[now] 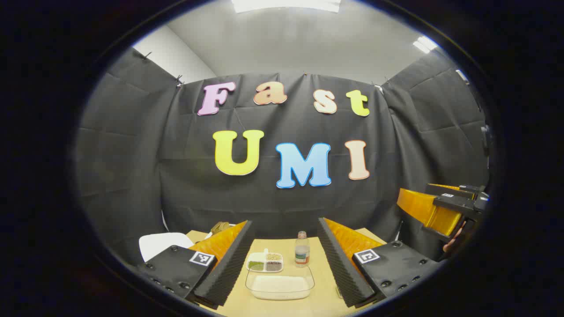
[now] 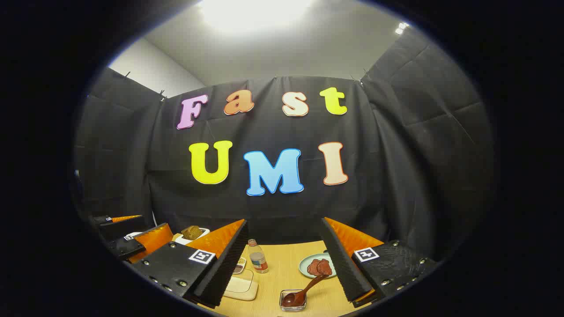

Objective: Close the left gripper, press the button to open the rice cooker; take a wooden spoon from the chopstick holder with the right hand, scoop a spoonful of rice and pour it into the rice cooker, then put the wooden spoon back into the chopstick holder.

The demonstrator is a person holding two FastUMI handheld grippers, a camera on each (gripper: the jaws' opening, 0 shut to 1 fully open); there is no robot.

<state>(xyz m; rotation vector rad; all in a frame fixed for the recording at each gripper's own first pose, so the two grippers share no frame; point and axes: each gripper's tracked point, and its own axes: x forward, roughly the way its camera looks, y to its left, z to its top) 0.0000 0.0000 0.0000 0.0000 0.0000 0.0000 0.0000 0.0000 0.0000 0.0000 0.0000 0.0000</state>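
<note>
1. Rice [image 1: 280, 284], white, lying in a clear tub [image 1: 310, 276] on the counter [image 1: 275, 243], low between the two fingers of the left claw [image 1: 285, 222] and touched by neither.
2. Left claw released, spread wide, gripping nothing; both ribbed pads [image 1: 229, 264] bare.
3. Just beyond the tub, farther out along the same fingers: a small divided dish [image 1: 265, 260] of mixed grains and, beside it to the right, an upright bottle [image 1: 302, 248].
4. Outside the left finger of that claw: a white rounded thing [image 1: 161, 244]; cannot tell what it is.
5. Far to the right of the left claw, raised above counter level: the right claw [image 1: 423, 207], carried by a hand [image 1: 454, 243].
6. In the right gripper view, right claw [image 2: 283, 220] likewise released and wide apart, nothing between the fingers, nothing touched.
7. Low between its fingers, nearest the camera: a small clear cup [image 2: 294, 303] with a brown spoon [image 2: 308, 286] leaning in it, bowl down, handle tilted up to the right.
8. Beyond the cup, beside the right finger: a pale plate [image 2: 305, 266] bearing a reddish-brown lump.
9. Toward the left finger: the bottle again, and the tub's corner partly hidden behind that finger.
10. Further left, outside that finger: the left claw, with a brown loaf [image 2: 192, 232] just beyond it.
</note>
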